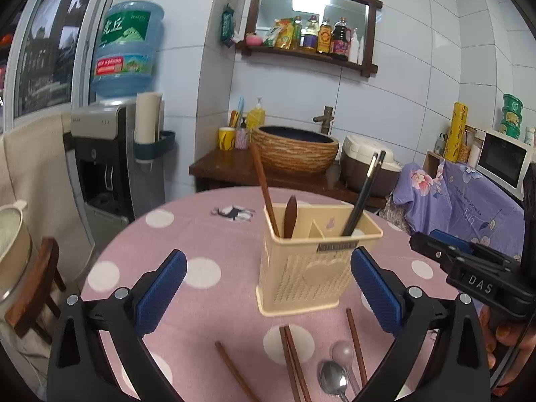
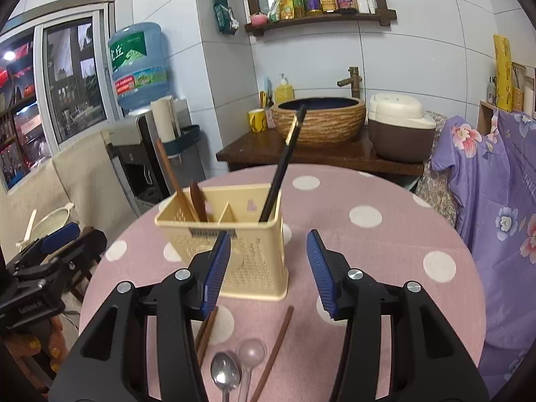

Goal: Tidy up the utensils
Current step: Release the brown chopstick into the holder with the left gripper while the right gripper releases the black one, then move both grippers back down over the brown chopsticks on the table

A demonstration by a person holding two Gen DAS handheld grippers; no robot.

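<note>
A cream utensil holder [image 1: 308,261] [image 2: 254,268] stands on the pink dotted tablecloth [image 2: 385,251]. Its left compartment holds a brown chopstick [image 1: 263,187] and a wooden spoon [image 1: 290,216]; black chopsticks [image 1: 365,191] [image 2: 283,167] lean in the right one. In front of it lie loose brown chopsticks [image 1: 291,361] [image 2: 276,345], a metal spoon [image 1: 331,382] [image 2: 225,373] and a clear pink spoon [image 1: 341,350] [image 2: 249,351]. My left gripper [image 1: 268,261] is wide open, empty, just short of the holder. My right gripper [image 2: 269,234] is partly open and empty, above the loose utensils.
Beyond the round table stand a wooden counter with a woven basin [image 1: 294,150] and a rice cooker [image 2: 402,127]. A water dispenser [image 1: 110,154] is at the left, a purple floral cloth [image 2: 495,201] at the right, a wooden chair [image 1: 40,288] at the near left.
</note>
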